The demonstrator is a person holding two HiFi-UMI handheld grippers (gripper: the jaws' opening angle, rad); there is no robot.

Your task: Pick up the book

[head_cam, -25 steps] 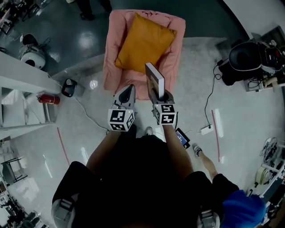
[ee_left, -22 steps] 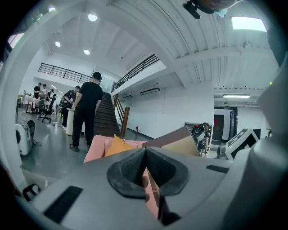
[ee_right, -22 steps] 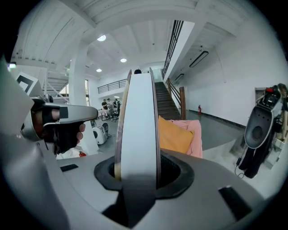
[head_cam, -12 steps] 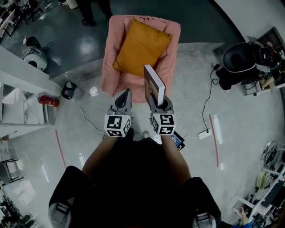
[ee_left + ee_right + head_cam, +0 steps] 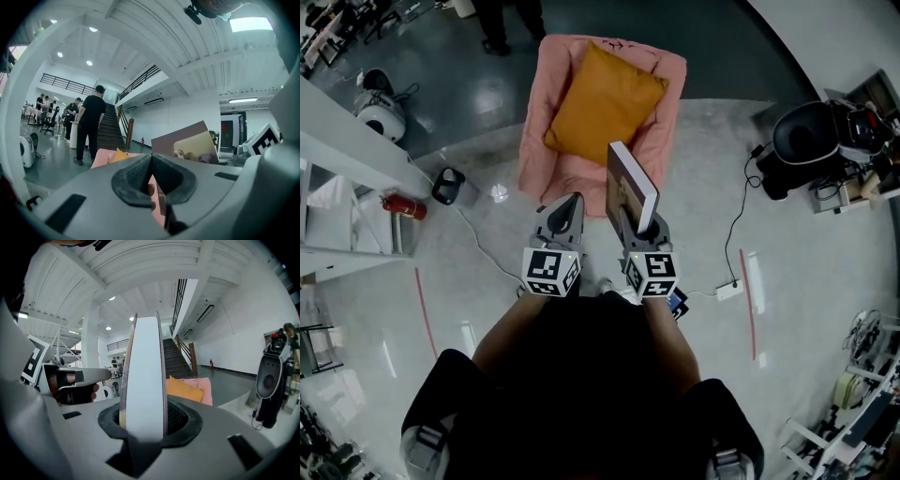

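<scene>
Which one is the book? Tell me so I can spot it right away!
Find the big pink armchair with the orange cushion on it. Just in front of it, the right gripper holds the book standing on edge. It is the only thin, flat thing with white pages, while the left gripper beside it is empty.

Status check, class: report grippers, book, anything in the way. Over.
Right gripper shut on book, upright on edge. Left gripper shut, empty. Armchair ahead, nothing in the way.

You've got two claws (left claw (image 5: 570, 200), right claw (image 5: 641, 221)), one book (image 5: 629, 185), one chair (image 5: 542, 141), one cushion (image 5: 605, 101), one extinguisher (image 5: 402, 207).
</scene>
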